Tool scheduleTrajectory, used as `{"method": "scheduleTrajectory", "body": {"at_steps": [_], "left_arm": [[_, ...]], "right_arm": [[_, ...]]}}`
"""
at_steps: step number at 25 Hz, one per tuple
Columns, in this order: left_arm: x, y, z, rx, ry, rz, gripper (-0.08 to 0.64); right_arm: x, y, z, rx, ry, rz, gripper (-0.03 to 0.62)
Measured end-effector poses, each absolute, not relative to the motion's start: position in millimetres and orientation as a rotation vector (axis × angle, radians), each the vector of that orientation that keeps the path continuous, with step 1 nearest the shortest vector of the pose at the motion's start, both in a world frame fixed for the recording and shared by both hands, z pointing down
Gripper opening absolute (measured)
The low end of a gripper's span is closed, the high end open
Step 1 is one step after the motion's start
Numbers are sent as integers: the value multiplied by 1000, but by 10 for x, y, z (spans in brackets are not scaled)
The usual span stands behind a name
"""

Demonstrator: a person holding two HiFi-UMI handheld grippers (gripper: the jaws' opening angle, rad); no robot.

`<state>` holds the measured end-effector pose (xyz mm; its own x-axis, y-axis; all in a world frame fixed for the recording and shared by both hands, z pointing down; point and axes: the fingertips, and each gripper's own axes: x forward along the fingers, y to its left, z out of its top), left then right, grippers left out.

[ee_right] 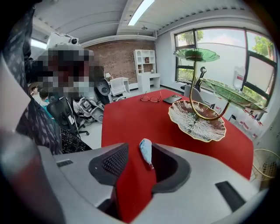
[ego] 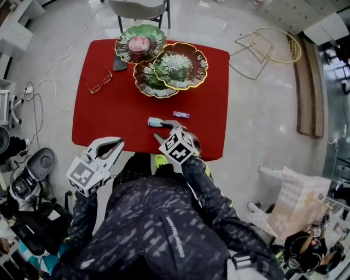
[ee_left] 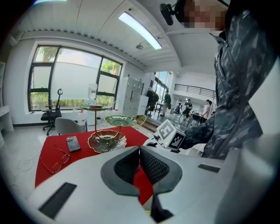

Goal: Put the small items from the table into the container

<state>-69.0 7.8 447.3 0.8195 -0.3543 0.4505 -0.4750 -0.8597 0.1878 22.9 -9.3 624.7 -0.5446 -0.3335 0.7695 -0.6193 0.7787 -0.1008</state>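
Observation:
On the red table (ego: 109, 115) a pale blue packet (ego: 155, 122) lies near the front edge, with a small purple packet (ego: 181, 115) just beyond it. My right gripper (ego: 165, 133) hangs over the blue packet (ee_right: 145, 151). In the right gripper view its jaws stand open, and the packet lies on the cloth between them, close to the right pad (ee_right: 162, 162). A three-tier stand of leaf-shaped dishes (ego: 180, 65) stands at the far side; its lowest dish (ee_right: 197, 120) holds nothing. My left gripper (ego: 112, 146) is shut with nothing in it, at the table's near-left corner.
Glasses (ego: 98, 83) and a dark phone (ego: 120, 63) lie on the far left of the table. The top green dish holds a pink round thing (ego: 139, 45). A chair (ego: 139, 8) stands behind the table, and a wire frame (ego: 270, 46) on the floor to the right.

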Motion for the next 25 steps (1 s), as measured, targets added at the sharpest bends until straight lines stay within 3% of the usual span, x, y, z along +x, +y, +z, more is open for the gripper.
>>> {"method": "scheduleTrajectory", "body": {"at_steps": [25], "left_arm": [[-752, -124, 4733, 2644, -530, 495, 12]], "right_arm": [[244, -285, 7084, 627, -2012, 530, 239]]}}
